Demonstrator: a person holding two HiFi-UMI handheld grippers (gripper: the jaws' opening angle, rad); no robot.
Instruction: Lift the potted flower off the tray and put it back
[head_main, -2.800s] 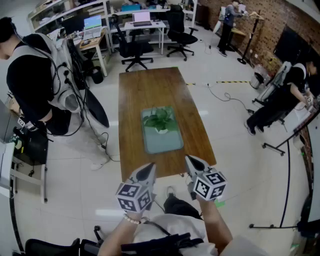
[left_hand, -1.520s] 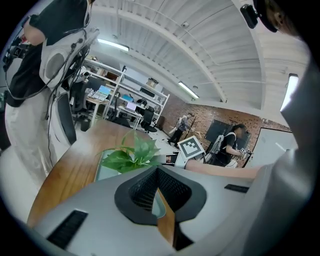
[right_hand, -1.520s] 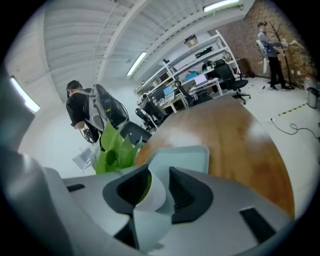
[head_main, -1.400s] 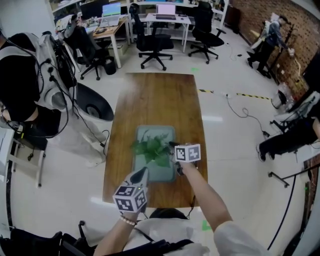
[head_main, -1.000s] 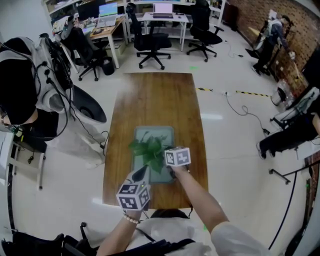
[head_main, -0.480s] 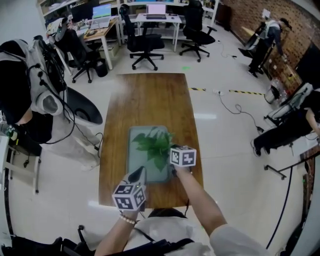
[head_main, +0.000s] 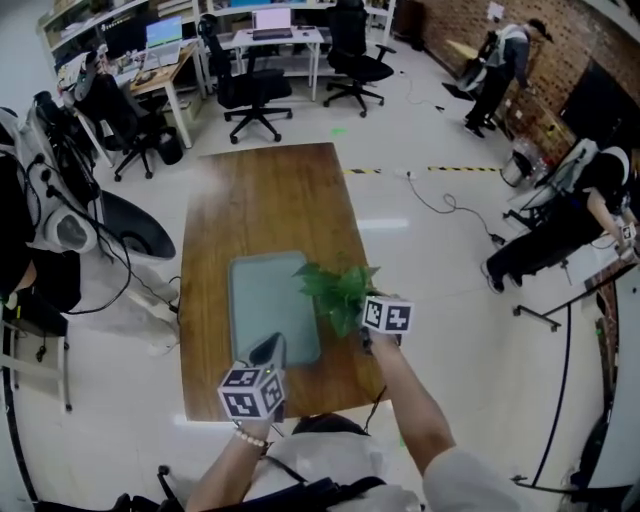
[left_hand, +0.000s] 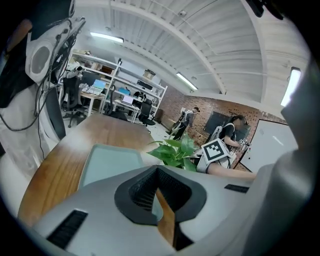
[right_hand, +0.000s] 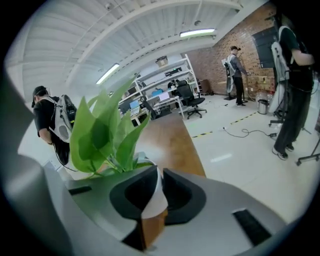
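The potted flower has broad green leaves over a white pot. My right gripper is shut on the pot's rim, which shows between its jaws in the right gripper view. Plant and gripper are past the right edge of the pale green tray, over the bare wood strip of the table. Whether the pot touches the wood is hidden. My left gripper hangs shut and empty over the tray's near edge. In the left gripper view the flower is beyond the tray, to the right.
The wooden table's near edge is just in front of me. Office chairs and desks stand at the far end. A person with gear stands left, others right by the brick wall. Cables cross the floor.
My right gripper has carried the flower from the middle of the tray rightward, past its right edge. The left gripper stays by the tray's near edge.
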